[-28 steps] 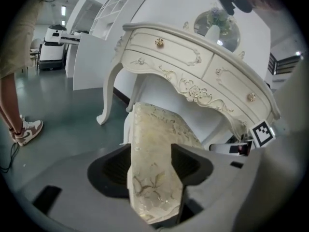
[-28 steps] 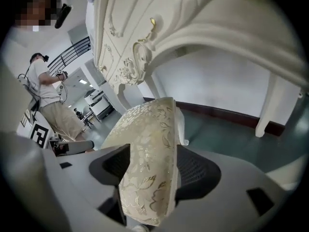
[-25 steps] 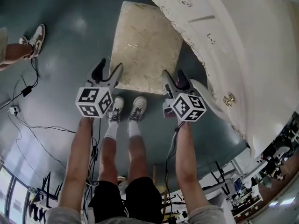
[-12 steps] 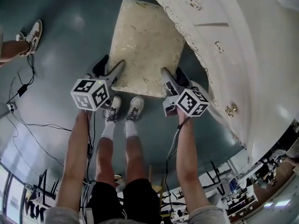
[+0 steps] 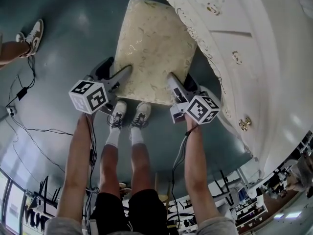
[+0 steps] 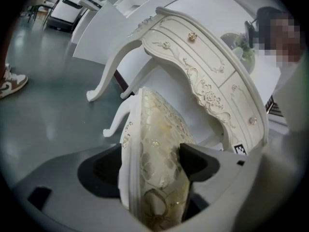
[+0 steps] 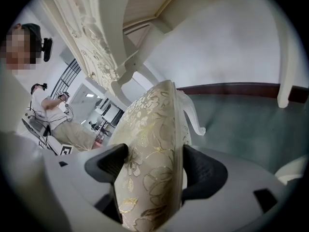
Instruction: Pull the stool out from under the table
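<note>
Head view: the left gripper (image 5: 116, 70) and right gripper (image 5: 181, 81) each straddle the near edge of the stool (image 5: 154, 43). Its far corner sits tucked under the white table (image 5: 254, 43). Both pairs of jaws have just been opening and stand wide, with the cushion between them, apparently not yet clamped.

Likely trouble:
- A pull now could slide the jaws off the soft cushion.
- An uneven pull could swing the stool's curved leg (image 6: 116, 122) against the table leg (image 6: 104, 79) beyond the jaws.
- The person's shoes (image 5: 129, 114), just behind the jaws, stand in the path.

Only the gripper views show these legs and how deep the seat sits between the jaws. Only the head view shows the shoes.
</note>
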### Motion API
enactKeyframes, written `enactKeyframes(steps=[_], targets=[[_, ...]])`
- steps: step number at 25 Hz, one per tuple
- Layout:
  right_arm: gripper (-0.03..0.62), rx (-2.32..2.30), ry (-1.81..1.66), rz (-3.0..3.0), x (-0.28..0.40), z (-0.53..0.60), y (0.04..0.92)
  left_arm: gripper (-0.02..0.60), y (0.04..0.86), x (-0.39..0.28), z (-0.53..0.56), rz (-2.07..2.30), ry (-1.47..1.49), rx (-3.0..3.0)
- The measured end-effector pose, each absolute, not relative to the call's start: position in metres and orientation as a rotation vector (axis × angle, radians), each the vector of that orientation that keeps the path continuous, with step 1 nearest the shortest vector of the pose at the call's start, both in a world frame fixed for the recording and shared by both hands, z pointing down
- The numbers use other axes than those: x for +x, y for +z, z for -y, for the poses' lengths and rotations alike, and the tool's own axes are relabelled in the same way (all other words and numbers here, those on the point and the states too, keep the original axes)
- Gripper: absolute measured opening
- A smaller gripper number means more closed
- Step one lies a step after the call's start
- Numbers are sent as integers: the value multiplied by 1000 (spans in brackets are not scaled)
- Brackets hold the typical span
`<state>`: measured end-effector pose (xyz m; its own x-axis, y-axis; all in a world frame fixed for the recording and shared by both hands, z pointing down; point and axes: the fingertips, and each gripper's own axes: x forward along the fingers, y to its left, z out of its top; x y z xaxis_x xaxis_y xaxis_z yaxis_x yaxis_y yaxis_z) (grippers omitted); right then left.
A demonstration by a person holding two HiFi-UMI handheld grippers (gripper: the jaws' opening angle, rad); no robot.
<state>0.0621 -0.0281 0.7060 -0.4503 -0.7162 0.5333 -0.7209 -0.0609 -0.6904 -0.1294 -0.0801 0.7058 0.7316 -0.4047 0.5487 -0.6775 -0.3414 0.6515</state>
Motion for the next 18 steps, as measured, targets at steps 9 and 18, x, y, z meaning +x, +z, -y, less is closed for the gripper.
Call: enactKeyframes(steps=[9,18], targets=[[370,1609,1656,2208,64,28,706,347,706,-125,81,716,249,1961],[370,1661,1640,2179,63,29,706,341,703,-124,81,782,307,2002]])
